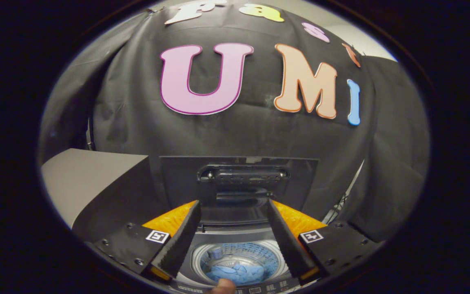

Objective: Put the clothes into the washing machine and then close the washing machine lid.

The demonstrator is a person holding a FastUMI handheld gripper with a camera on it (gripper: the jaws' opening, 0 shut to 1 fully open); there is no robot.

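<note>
Blue clothes [235,272] lay bunched at the bottom of the washing machine's drum [278,261], a perforated metal tub seen from above, sitting low between the two fingers at roughly six o'clock from their tips. The gripper [233,208] hung over the open machine with its fingers spread wide and nothing held between them; one finger [180,241] angled in from about eight o'clock, the other from four o'clock, and neither touched the cloth or the tub. Just beyond the fingertips, at twelve o'clock from them, the washing machine lid [239,179] stood raised and upright, its dark inner face turned toward the camera with a handle recess near its upper edge. A fingertip of a person's hand [222,286] rested at six o'clock, on or just above the machine's front control strip [259,289], nearer the camera than the drum. To the ten o'clock side of the lid, a pale grey surface [84,179] sloped away beside the machine. Black cloth wall [235,134] hung behind the lid.
</note>
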